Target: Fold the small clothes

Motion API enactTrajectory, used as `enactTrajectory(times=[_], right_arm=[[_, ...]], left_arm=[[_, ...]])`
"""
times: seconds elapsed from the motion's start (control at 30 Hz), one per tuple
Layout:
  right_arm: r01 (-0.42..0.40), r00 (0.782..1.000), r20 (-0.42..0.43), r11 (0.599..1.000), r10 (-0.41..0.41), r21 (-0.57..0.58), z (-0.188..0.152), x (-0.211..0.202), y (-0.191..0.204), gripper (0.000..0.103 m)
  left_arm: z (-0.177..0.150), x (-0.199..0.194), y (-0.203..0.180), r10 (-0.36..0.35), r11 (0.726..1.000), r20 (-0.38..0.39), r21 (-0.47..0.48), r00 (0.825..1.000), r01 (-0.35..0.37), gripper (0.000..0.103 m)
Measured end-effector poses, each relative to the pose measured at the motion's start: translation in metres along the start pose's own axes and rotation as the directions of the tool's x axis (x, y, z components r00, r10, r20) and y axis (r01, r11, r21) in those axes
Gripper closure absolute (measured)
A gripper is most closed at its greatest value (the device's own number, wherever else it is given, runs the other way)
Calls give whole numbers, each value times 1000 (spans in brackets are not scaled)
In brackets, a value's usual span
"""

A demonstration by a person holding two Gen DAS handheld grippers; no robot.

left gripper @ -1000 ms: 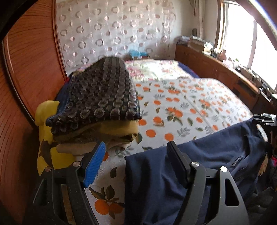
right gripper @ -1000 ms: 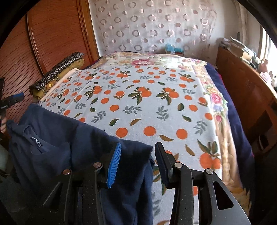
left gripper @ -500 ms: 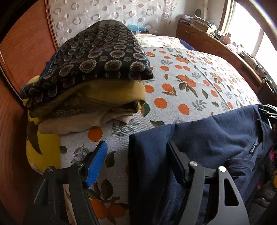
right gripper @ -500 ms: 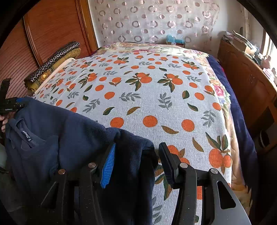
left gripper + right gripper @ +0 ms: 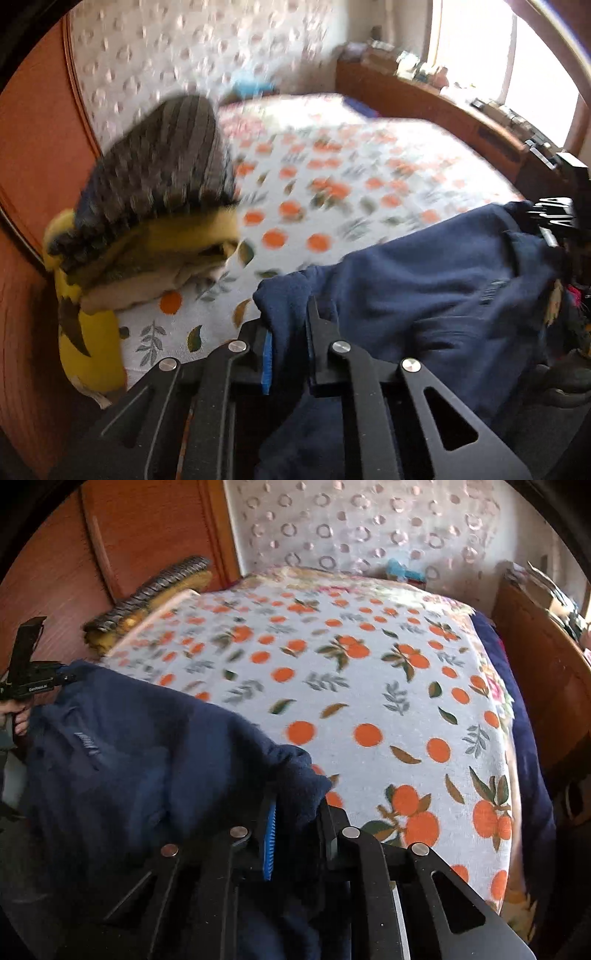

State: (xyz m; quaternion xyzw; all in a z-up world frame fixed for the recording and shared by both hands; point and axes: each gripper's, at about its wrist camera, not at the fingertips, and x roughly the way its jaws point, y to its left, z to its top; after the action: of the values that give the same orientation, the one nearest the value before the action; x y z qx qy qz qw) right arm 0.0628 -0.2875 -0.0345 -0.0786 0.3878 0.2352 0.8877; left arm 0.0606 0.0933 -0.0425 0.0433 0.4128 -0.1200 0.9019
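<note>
A navy blue fleece garment (image 5: pixel 436 280) hangs stretched between my two grippers over the near edge of the bed (image 5: pixel 332 184). My left gripper (image 5: pixel 290 332) is shut on one corner of the garment. My right gripper (image 5: pixel 297 812) is shut on the other corner of the garment (image 5: pixel 147 760). A small label shows on the cloth in both views. The right gripper shows at the far right of the left wrist view (image 5: pixel 554 214); the left gripper shows at the left edge of the right wrist view (image 5: pixel 33 675). The left wrist view is blurred.
A stack of folded clothes (image 5: pixel 147 221), dark patterned on top and yellow below, lies at the bed's left edge against a wooden headboard (image 5: pixel 37 147). The bed has an orange-print cover (image 5: pixel 351 683). A wooden sideboard (image 5: pixel 546 664) runs along the right.
Both grippers were open around the garment's corners and have shut on them. The garment is now lifted and pulled taut between them.
</note>
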Motion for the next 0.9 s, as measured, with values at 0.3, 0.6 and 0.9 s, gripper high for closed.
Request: enactTrajectory(times=[0.3,0.6,0.9], right_arm=[[-1,951,309,1000,6,-16,13,-137,17,87],[131,830,554,989,-69,-73,30,-264,36,87],[272,737,660,958,-145,-93,48,-345,54,87]], left_arm=[[27,-119,-18,3,1000,301,7,954,-6,90],[81,-215,-21,-42,999,563,41,825,23,90],[116,-281,-25,-19,998,696,58,718,-30,90]])
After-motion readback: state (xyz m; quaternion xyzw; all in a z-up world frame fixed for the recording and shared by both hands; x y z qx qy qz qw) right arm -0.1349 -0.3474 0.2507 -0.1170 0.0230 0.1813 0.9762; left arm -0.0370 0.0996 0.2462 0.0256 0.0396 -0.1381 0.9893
